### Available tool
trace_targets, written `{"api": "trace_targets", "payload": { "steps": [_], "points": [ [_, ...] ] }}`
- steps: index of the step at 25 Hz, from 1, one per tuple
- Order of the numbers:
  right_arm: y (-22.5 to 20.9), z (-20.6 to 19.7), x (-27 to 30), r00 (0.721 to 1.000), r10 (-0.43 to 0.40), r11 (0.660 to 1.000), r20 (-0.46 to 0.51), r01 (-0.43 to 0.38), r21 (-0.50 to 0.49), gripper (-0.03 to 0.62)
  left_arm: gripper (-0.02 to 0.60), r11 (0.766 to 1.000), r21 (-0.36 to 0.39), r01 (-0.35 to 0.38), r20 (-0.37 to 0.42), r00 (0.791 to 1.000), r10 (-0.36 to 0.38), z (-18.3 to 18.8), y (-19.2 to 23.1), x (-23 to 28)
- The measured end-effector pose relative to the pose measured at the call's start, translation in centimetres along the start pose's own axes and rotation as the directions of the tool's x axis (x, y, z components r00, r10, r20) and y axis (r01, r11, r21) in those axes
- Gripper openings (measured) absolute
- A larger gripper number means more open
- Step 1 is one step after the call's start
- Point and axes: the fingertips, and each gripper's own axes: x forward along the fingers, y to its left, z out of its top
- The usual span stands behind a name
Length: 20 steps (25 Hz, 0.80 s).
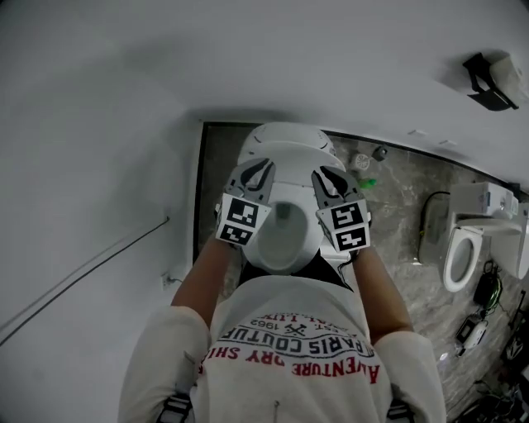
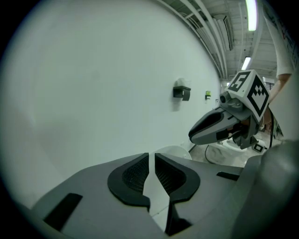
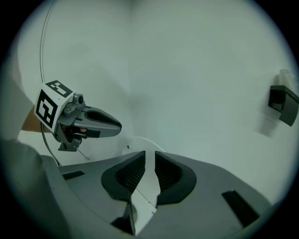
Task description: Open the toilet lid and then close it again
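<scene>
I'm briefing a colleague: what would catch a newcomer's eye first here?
The left gripper and the right gripper hang side by side over a white toilet at the wall, tongs shut and empty. A second toilet stands at the head view's right edge.

Dim, flat grey light throughout. Ceiling tube lights (image 2: 251, 14) glare in the left gripper view. Both gripper views bend outward, with black corners.

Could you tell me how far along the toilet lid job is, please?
Opening seems done: the lid appears raised, bowl showing. In hand: left tool and right tool, both shut and empty, hover above it. Closing is left.
</scene>
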Motion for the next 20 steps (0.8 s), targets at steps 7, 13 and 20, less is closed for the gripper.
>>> {"api": "trace_targets", "payload": {
  "steps": [7, 13, 20],
  "points": [
    [-2.3, -0.3, 4.0, 0.996, 0.069, 0.992, -0.063, -0.075, -0.099, 0.084, 0.104, 0.972, 0.221, 0.078, -0.147, 0.988, -0.046, -1.2, 0.8, 4.8],
    [-3.3, -0.9, 6.6, 0.98, 0.127, 0.971, -0.155, -0.155, -0.184, 0.084, 0.123, 0.895, 0.395, 0.206, -0.241, 0.964, -0.115, -1.1, 0.8, 8.1],
    [-3.3, -2.3, 8.7, 0.952, 0.154, 0.932, -0.263, -0.228, -0.281, 0.084, 0.127, 0.792, 0.503, 0.347, -0.357, 0.917, -0.176, -3.0, 0.0, 10.3]
  ]
}}
